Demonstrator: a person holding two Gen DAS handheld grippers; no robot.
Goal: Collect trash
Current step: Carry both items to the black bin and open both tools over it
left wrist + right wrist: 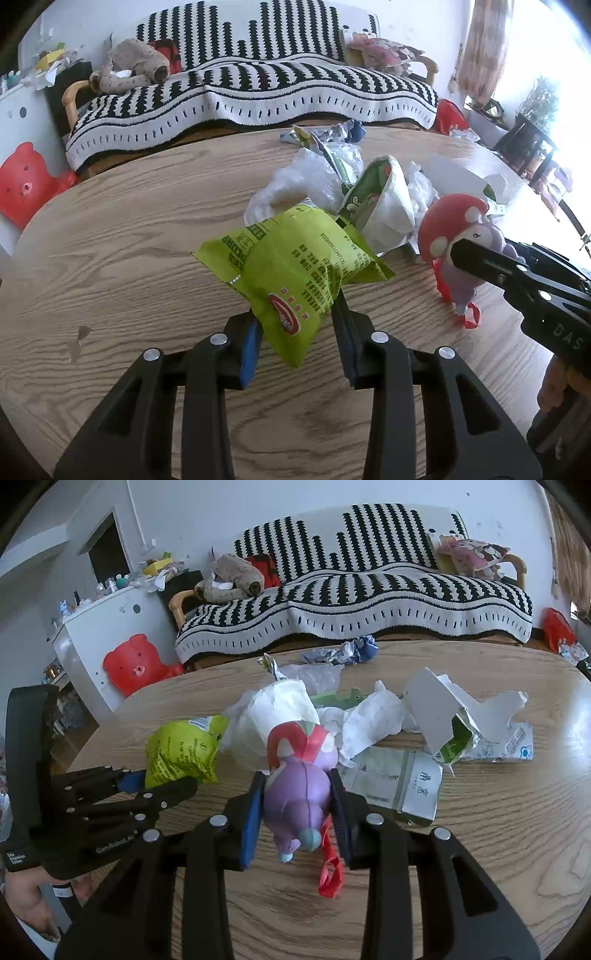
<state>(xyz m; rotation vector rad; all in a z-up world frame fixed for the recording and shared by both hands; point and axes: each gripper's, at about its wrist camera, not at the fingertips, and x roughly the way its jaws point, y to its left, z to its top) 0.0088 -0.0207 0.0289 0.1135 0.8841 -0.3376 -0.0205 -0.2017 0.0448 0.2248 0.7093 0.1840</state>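
Trash lies heaped mid-table; the left wrist view shows the left gripper (295,325) clamped on a lime-green snack bag (291,273), apparently lifted off the wooden table (110,266). Only the right wrist view shows the right gripper (297,805) pinching a purple toy figure with a red cap (299,786), plus torn cardboard (443,716) and a flattened carton (402,782) lying behind.
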